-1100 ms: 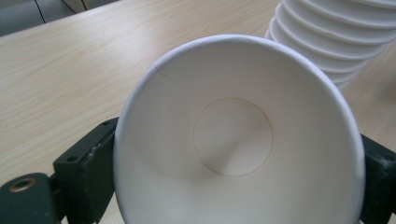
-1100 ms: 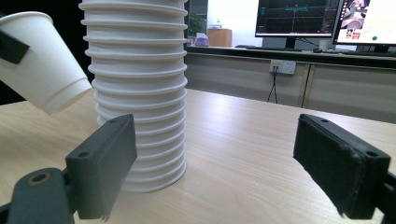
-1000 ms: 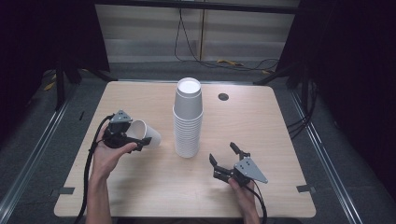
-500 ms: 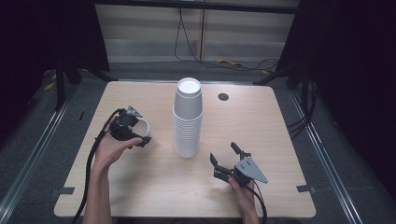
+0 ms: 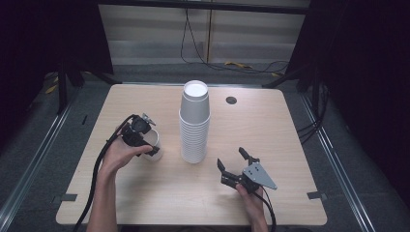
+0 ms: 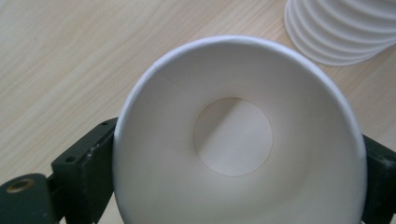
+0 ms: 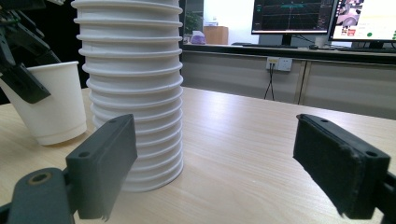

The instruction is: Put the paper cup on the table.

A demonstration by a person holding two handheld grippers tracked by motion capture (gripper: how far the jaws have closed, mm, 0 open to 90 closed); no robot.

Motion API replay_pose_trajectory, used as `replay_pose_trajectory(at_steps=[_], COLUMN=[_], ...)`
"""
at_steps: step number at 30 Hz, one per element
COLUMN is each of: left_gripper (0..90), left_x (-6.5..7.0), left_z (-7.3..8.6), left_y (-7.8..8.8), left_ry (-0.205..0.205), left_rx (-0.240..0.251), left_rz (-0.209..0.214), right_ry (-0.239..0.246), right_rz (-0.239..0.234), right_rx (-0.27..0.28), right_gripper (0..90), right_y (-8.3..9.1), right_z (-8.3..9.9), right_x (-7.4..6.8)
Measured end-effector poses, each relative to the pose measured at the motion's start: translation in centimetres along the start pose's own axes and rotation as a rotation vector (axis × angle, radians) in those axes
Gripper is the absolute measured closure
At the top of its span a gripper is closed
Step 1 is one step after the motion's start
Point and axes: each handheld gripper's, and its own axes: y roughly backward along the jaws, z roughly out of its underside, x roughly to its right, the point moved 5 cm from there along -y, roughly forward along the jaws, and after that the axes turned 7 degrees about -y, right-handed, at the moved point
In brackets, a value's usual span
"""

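Observation:
A single white paper cup stands mouth up on the wooden table, left of a tall stack of white paper cups. My left gripper comes down on it from above. In the left gripper view the cup sits between the two black jaws, whose pads touch its rim on both sides; the jaws have just been opening a little. The right gripper view shows the cup beside the stack. My right gripper rests open near the front right, pointing at the stack, nothing between its jaws.
A small black round hole lies in the tabletop behind the stack. Cables trail from both grippers off the front edge. Beyond the table's far side, the right gripper view shows a desk with monitors. Dark floor and rails flank the table.
My left hand has moved right and slightly down toward the stack. The cup turned from lying sideways in the air to mouth up on the table. The right gripper stayed put.

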Motion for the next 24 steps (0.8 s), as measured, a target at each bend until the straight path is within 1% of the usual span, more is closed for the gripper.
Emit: replay_pose_trajectory(at_steps=[1,3,4,6,9,13,14,16,18,19,21,22,23,24], left_gripper=[7.3,6.8,6.8,6.0,5.6,5.2,5.0,4.7,4.4,4.2,3.6,3.6,3.5,3.5], left_x=[0.0,-0.2,-0.2,-0.3,-0.5,-0.5,-0.5,-0.3,-0.2,-0.2,-0.2,-0.1,-0.2,-0.1], left_z=[-0.1,0.0,0.0,-0.1,0.0,0.0,0.0,0.0,0.0,0.0,0.1,0.2,0.3,0.3], left_y=[0.0,-0.1,-0.2,-0.3,-0.4,-0.5,-0.6,-0.7,-0.9,-1.0,-1.4,-1.6,-1.6,-1.7], left_ry=[0.001,0.001,0.009,0.01,0.025,0.029,0.037,0.025,0.025,0.029,0.022,0.032,0.033,0.038], left_rx=[-0.006,-0.033,-0.025,-0.008,0.005,0.02,0.016,0.018,0.017,0.015,0.001,-0.001,-0.001,0.007], left_rz=[-0.013,-0.052,-0.048,-0.031,-0.026,-0.019,-0.013,-0.012,-0.008,-0.002,0.01,0.013,0.015,0.014], right_ry=[0.001,-0.006,-0.006,-0.003,0.001,-0.001,-0.003,-0.004,-0.003,-0.002,-0.002,-0.005,-0.003,-0.001], right_rz=[0.0,0.002,0.002,0.004,0.003,0.008,0.012,0.014,0.014,0.013,0.014,0.016,0.016,0.017], right_rx=[0.0,0.001,0.001,0.0,0.002,0.001,0.002,0.002,0.002,0.002,0.001,0.001,0.002,0.003], right_gripper=[12.9,12.9,12.9,12.9,12.8,12.9,12.9,12.9,12.9,12.9,12.9,13.0,13.0,13.0], right_y=[0.0,0.0,0.0,0.0,0.0,0.0,0.0,0.0,-0.1,-0.1,0.0,0.0,0.0,0.0], right_z=[0.0,0.0,0.0,0.0,0.0,0.0,0.0,0.0,0.0,0.0,0.0,0.0,0.0,0.0], right_x=[0.0,0.0,0.0,0.0,0.0,0.0,0.0,0.0,0.0,0.0,0.0,0.0,0.0,0.0])
